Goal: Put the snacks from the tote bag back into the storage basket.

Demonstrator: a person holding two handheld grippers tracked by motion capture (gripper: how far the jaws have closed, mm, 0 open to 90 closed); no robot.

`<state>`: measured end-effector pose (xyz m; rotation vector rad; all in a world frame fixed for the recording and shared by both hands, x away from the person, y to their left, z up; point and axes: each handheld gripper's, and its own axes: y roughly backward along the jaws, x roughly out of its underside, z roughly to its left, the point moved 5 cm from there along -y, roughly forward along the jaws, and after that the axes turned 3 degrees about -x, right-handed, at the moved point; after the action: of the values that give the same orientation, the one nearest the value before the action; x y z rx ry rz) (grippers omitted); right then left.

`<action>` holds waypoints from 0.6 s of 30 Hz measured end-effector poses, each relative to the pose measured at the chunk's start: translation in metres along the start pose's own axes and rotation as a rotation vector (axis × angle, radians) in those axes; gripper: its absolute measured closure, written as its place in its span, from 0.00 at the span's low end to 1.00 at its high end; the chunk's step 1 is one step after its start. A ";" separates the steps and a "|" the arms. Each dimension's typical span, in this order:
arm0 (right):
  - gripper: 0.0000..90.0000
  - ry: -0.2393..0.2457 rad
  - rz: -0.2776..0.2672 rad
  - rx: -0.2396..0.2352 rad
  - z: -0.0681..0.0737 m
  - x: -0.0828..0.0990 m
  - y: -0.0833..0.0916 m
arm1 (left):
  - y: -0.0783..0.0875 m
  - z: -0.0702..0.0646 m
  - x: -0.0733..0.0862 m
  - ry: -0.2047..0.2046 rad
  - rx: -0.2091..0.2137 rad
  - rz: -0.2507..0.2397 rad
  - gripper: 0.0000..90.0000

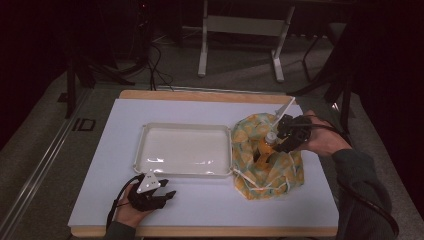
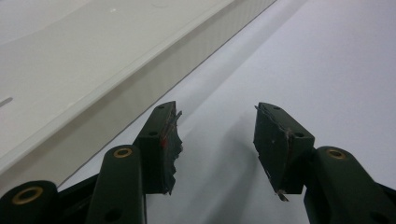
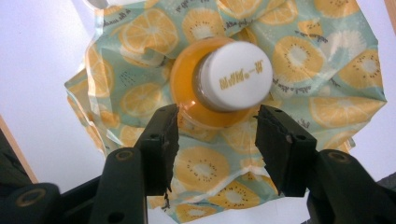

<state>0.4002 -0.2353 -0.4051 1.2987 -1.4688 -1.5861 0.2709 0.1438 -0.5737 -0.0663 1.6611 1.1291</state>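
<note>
Right gripper (image 3: 212, 122): jaws apart, standing either side of a bottle's (image 3: 219, 88) neck, below its white cap (image 3: 239, 77). Pads are close to the orange shoulder but not pressing on it as far as the right gripper view lets me tell; a gap shows on each side. The bottle holds orange liquid and stands upright in the open mouth of a drawstring bag (image 3: 299, 56) printed with citrus and kiwi slices. Judgement: the hand is lining up to clamp the neck and lift the bottle out, the cloth having slumped around it so the top stands free.

Left gripper (image 2: 217, 144): jaws apart, nothing between them, resting low on the worktop (image 2: 327, 70) just beside the near wall of a white tray (image 2: 116, 79). In the high view the left gripper (image 1: 152, 192) sits at the tray's (image 1: 145, 131) near left corner, likely parked there, perhaps ready to steady it.

The tray has nothing in it and lies touching the bag's left edge, probably the landing place for the bottle.

Surface: white sheet over a wooden board, matte, no clutter. Room: dim, grey floor, a table frame's (image 1: 240, 30) white legs and loose cables beyond.
</note>
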 end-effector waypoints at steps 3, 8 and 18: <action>0.56 -0.003 0.008 -0.007 -0.001 -0.004 -0.001 | 0.000 0.000 0.000 -0.001 0.000 0.001 0.55; 0.56 -0.010 0.008 -0.015 -0.003 -0.007 -0.002 | 0.000 0.000 0.000 -0.002 0.001 0.002 0.55; 0.53 -0.023 0.025 -0.038 -0.005 -0.014 -0.006 | 0.000 0.000 0.000 -0.005 0.001 0.003 0.55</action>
<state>0.4107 -0.2232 -0.4069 1.2401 -1.4564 -1.6095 0.2707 0.1437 -0.5737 -0.0603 1.6574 1.1300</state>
